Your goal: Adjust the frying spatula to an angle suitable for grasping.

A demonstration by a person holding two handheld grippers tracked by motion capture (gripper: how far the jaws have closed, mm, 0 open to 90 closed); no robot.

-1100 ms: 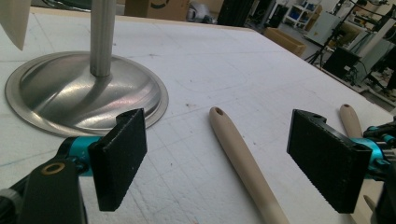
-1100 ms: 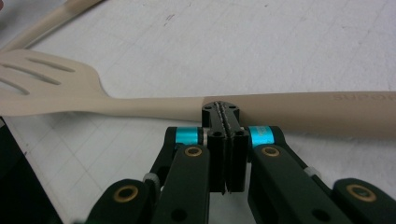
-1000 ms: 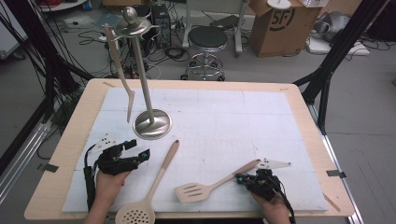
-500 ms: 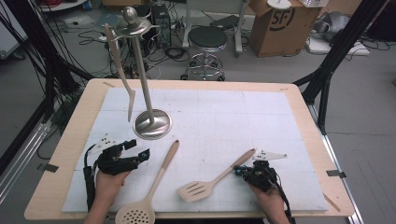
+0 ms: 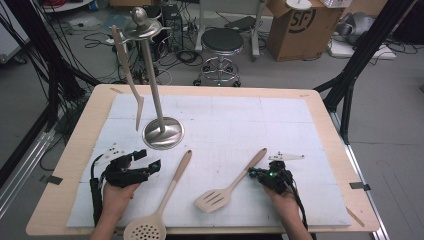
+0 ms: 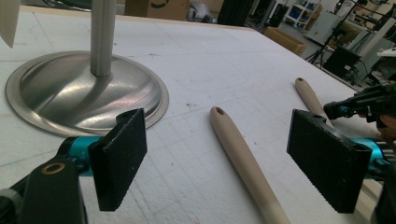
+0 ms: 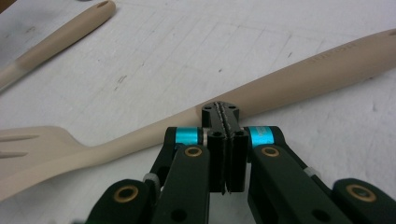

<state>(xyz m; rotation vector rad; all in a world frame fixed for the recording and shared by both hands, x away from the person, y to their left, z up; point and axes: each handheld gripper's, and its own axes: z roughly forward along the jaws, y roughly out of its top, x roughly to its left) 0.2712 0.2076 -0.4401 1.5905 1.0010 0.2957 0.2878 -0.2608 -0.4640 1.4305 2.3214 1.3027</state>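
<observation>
My right gripper (image 5: pixel 254 173) (image 7: pixel 220 111) is shut with nothing between its jaws, and its tip rests against the handle of a beige slotted spatula (image 5: pixel 227 187) (image 7: pixel 289 84) lying flat on the white mat. My left gripper (image 5: pixel 148 160) (image 6: pixel 219 123) stands open and low over the mat, near the metal stand's base (image 5: pixel 163 133) (image 6: pixel 70 93). A beige skimmer spoon (image 5: pixel 165 197) lies on the mat, and its handle (image 6: pixel 243 158) runs between the open left jaws without touching the pads. From the stand's top hangs a beige utensil (image 5: pixel 127 70).
The white mat (image 5: pixel 240 120) covers most of the wooden table (image 5: pixel 330 125). The stand's pole (image 5: pixel 151 75) rises at the back left. Behind the table are a stool (image 5: pixel 220 42), a cardboard box (image 5: pixel 295 25) and cables on the floor.
My right gripper has slid left and away along the mat, staying shut. The slotted spatula's handle has swung left with it. The left gripper has kept still.
</observation>
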